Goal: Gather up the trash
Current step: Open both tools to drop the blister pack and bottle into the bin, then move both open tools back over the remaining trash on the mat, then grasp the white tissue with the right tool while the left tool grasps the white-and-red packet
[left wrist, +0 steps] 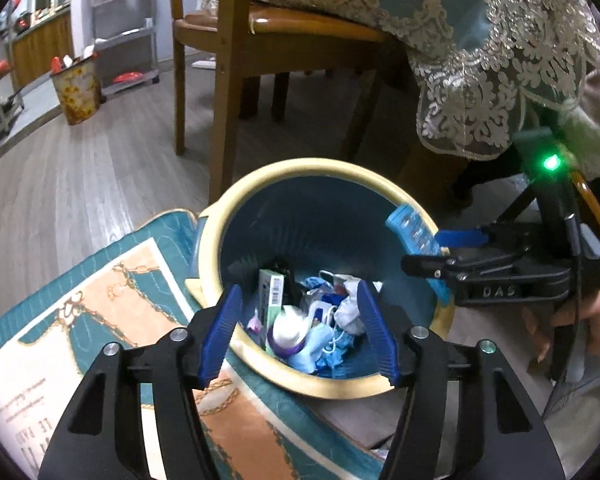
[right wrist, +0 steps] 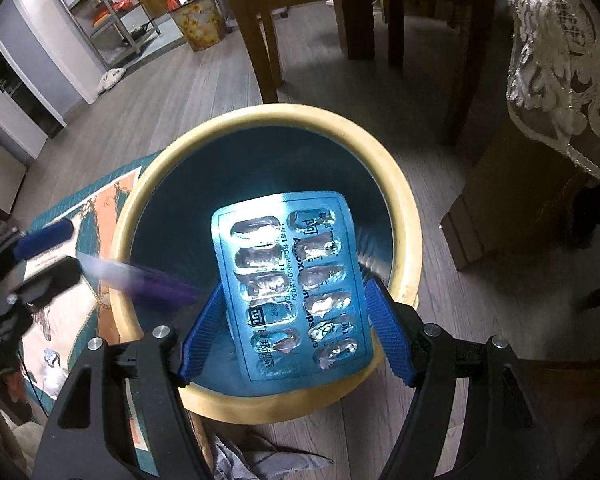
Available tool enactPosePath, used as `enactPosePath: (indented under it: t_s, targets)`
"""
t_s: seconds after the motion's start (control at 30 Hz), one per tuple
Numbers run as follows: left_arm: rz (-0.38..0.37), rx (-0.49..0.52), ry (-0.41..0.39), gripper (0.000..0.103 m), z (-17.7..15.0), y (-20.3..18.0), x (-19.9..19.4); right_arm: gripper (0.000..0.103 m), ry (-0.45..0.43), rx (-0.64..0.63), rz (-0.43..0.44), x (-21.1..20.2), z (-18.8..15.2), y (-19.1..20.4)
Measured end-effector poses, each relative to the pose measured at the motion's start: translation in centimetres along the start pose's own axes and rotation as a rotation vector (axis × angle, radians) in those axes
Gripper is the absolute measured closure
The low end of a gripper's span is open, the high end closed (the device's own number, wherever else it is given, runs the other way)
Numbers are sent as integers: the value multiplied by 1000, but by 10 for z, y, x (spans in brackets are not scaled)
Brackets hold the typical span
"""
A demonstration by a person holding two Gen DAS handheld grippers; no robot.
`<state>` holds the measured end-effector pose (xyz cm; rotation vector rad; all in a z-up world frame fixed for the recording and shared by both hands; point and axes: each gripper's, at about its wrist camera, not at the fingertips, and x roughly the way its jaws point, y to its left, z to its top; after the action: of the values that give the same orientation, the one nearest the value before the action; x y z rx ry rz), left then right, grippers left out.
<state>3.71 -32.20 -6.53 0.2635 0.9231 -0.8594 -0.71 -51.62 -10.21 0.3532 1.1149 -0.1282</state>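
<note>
A round bin with a cream rim (left wrist: 236, 200) and a blue inside stands on the floor and holds several pieces of trash (left wrist: 320, 320). My left gripper (left wrist: 300, 332) is open and empty just above the bin's near rim. My right gripper (right wrist: 296, 320) is shut on a blue blister pack (right wrist: 292, 280) and holds it over the bin's mouth (right wrist: 404, 208). In the left wrist view the right gripper (left wrist: 440, 252) holds the pack (left wrist: 414, 236) at the bin's right rim. A blurred purple-and-white object (right wrist: 140, 276) is in the air over the bin's left rim.
A teal and orange mat (left wrist: 100, 300) lies under the bin's left side. A wooden chair (left wrist: 228, 80) and a table with a lace-edged teal cloth (left wrist: 480, 60) stand behind the bin. A second, flowered bin (left wrist: 76, 92) stands far left by metal shelves (left wrist: 124, 40).
</note>
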Motion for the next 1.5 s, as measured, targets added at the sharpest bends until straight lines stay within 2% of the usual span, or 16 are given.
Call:
enactPosePath:
  t_s: [0.17, 0.43, 0.67, 0.83, 1.1, 1.3, 1.5]
  targets:
    - [19, -5, -16, 41, -2, 9, -17, 28, -19, -12, 11, -6, 3, 7]
    - [88, -29, -38, 38, -19, 37, -68, 25, -58, -72, 6, -25, 5, 39]
    - [173, -73, -59, 37, -52, 67, -122, 23, -73, -160, 17, -41, -9, 88]
    - [218, -130, -56, 37, -88, 89, -154, 23, -66, -239, 80, -50, -25, 132]
    - [325, -201, 56, 37, -159, 140, -168, 23, 33, -521, 170, -36, -70, 223]
    - [330, -268, 63, 36, -196, 164, -177, 26, 113, -661, 218, -15, -105, 272]
    - [315, -206, 139, 36, -212, 164, -157, 48, 237, -782, 202, 18, -132, 293]
